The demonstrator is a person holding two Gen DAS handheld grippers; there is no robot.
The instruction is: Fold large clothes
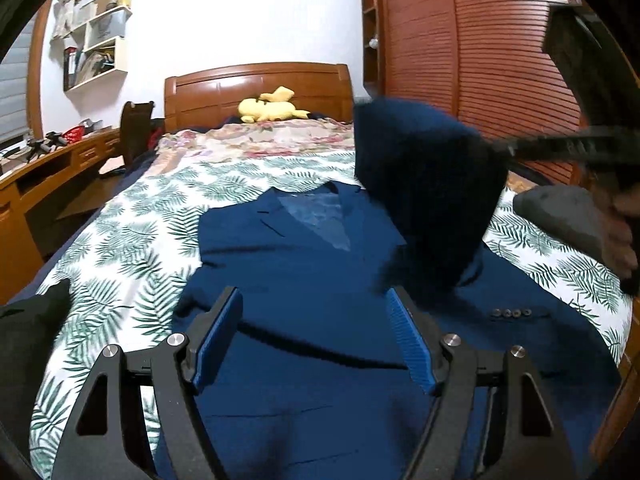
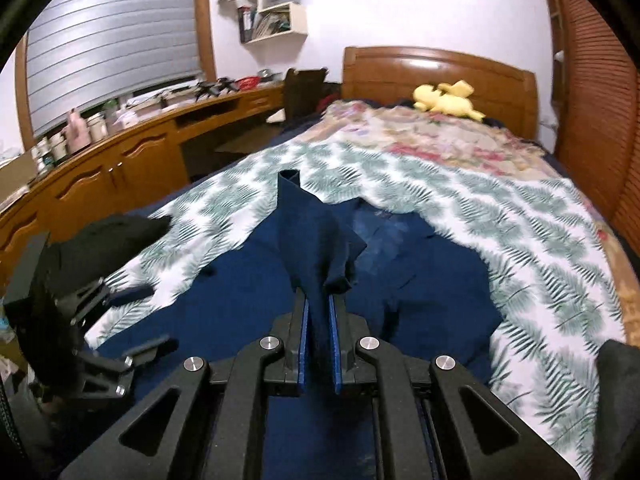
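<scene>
Currently a navy blue suit jacket (image 1: 304, 280) lies face up on a leaf-print bedspread (image 1: 132, 248), collar toward the wooden headboard (image 1: 256, 88). The right gripper (image 2: 319, 316) is clamped on a bunched sleeve (image 2: 316, 236) of the jacket, lifted clear above its chest. The left gripper (image 1: 316, 340) hovers over the jacket's lower front, jaws wide apart with nothing between them. To fold well, the sleeve probably should be carried across the chest and laid flat without twisting, while the free gripper pins the body so it does not drag. Containers: white wall shelves (image 2: 276, 12), left of the headboard, hold binders and papers; details are unclear.
</scene>
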